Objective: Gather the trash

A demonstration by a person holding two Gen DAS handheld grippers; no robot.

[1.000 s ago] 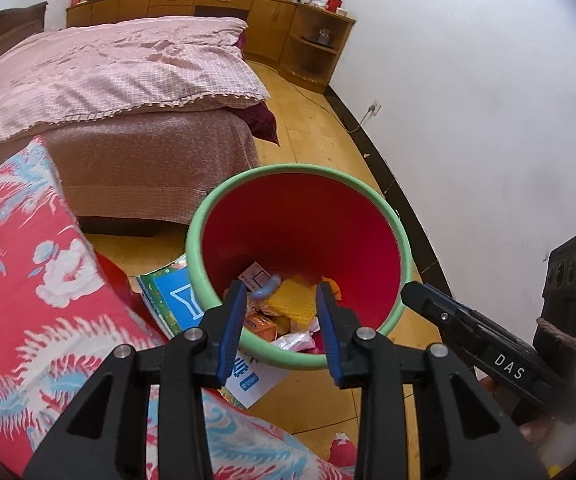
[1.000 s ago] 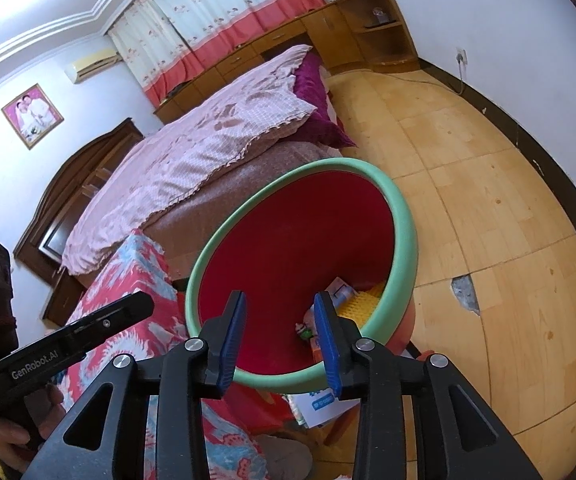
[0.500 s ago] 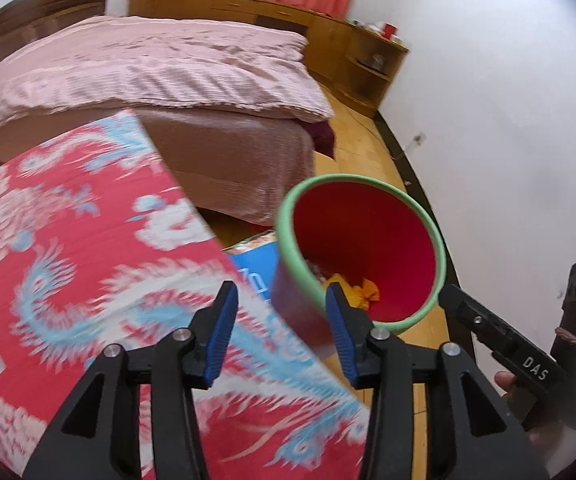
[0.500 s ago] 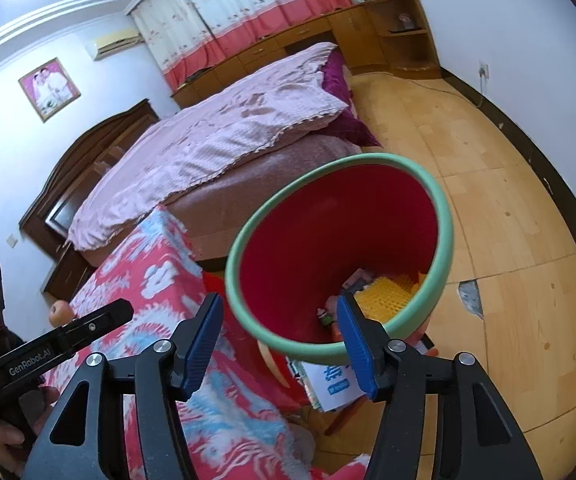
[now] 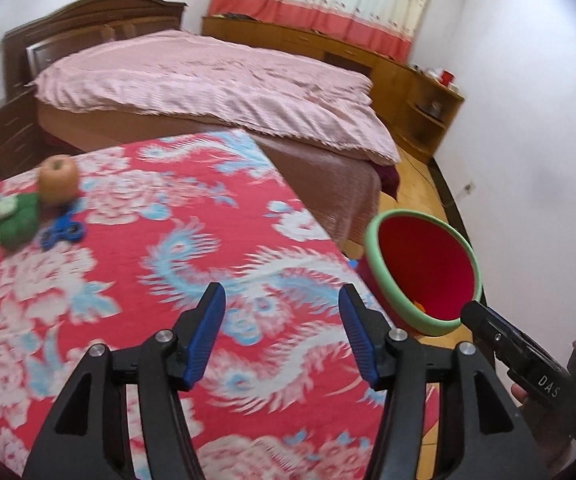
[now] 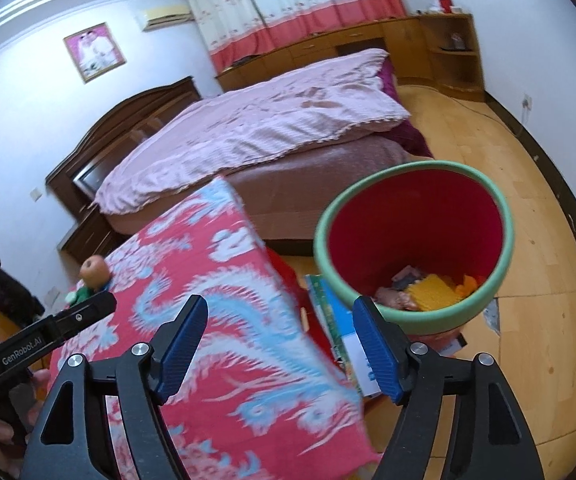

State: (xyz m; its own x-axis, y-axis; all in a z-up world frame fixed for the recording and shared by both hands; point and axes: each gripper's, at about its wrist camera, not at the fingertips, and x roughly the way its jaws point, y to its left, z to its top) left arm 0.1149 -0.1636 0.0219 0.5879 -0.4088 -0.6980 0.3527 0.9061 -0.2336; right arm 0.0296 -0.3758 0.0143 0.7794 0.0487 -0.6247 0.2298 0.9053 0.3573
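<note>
A red bin with a green rim [image 5: 372, 236] [image 6: 506, 248] stands on the floor beside a table under a red floral cloth [image 5: 147, 280] [image 6: 215, 320]; wrappers and a yellow piece [image 6: 434, 290] lie in its bottom. My left gripper [image 5: 281, 312] hovers over the cloth, jaws opening, nothing between them. My right gripper [image 6: 279, 328] hangs over the table's edge left of the bin, jaws opening and empty. At the cloth's far left lie a brownish apple [image 5: 59, 178] [image 6: 93, 272], a green object [image 5: 19, 220] and a blue spinner [image 5: 63, 232].
A bed with a pink quilt [image 5: 215, 84] [image 6: 255, 124] stands behind the table. Books or papers [image 6: 344, 344] lie on the wooden floor under the bin. Wooden cabinets [image 5: 428, 100] line the far wall. A white wall [image 5: 528, 140] runs along the right.
Both grippers drew back from over the bin and swung left toward the table, both jaws widening. The apple, green object and spinner came into the left wrist view.
</note>
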